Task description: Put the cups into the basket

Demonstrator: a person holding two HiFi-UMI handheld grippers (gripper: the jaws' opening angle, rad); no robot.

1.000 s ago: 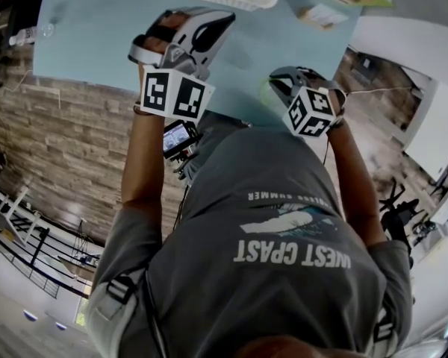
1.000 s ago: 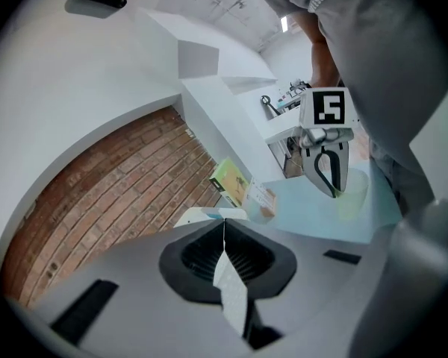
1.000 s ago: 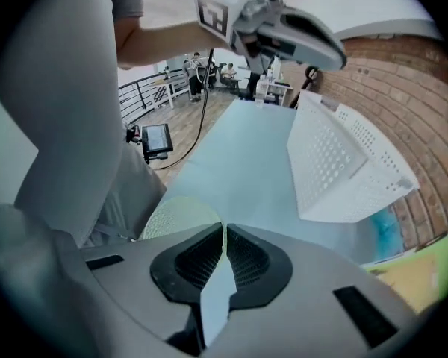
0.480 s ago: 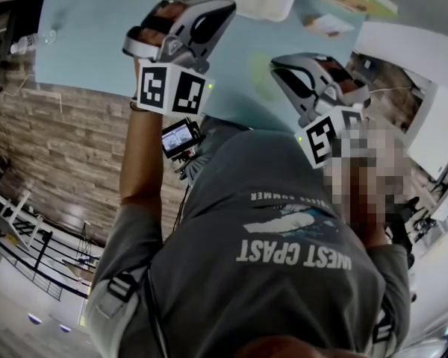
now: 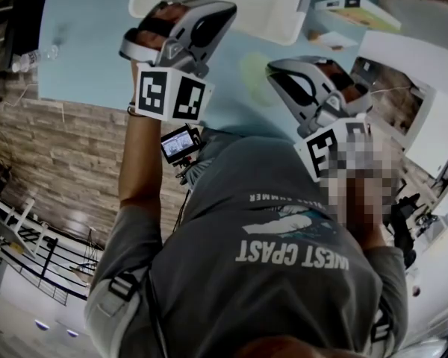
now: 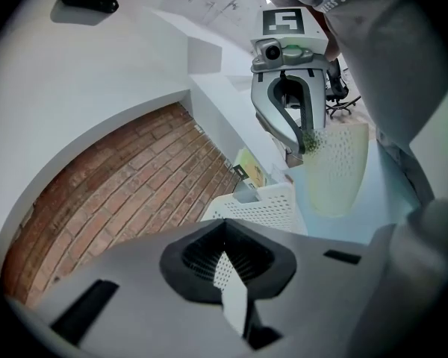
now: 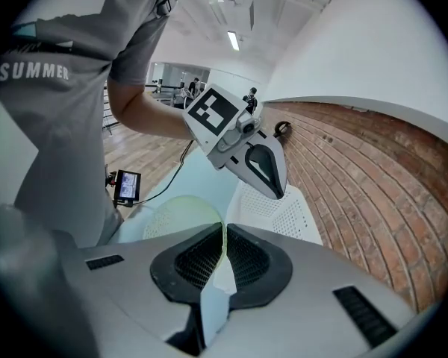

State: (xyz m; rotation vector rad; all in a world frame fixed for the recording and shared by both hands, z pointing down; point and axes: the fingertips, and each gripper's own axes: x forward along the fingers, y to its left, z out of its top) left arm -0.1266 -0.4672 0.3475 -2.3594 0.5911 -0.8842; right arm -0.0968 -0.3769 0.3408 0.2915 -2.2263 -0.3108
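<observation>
The right gripper (image 7: 222,239) is clamped on the thin rim of a pale yellow-green perforated cup (image 6: 334,171). In the head view the cup sits over the light blue table (image 5: 89,43), at about 5 o'clock from the white perforated basket (image 5: 224,10) and just short of its near wall. Whether the cup touches the table cannot be told.

The left gripper (image 5: 225,12) lies at 9 o'clock from the cup, its tip at the basket's near rim. Its jaws are drawn together with nothing between them, and only a sliver of basket shows behind the pads.

A flat box (image 5: 358,10) lies at 3 o'clock from the basket. A clear bottle (image 5: 33,54) lies at the table's 9 o'clock edge.
</observation>
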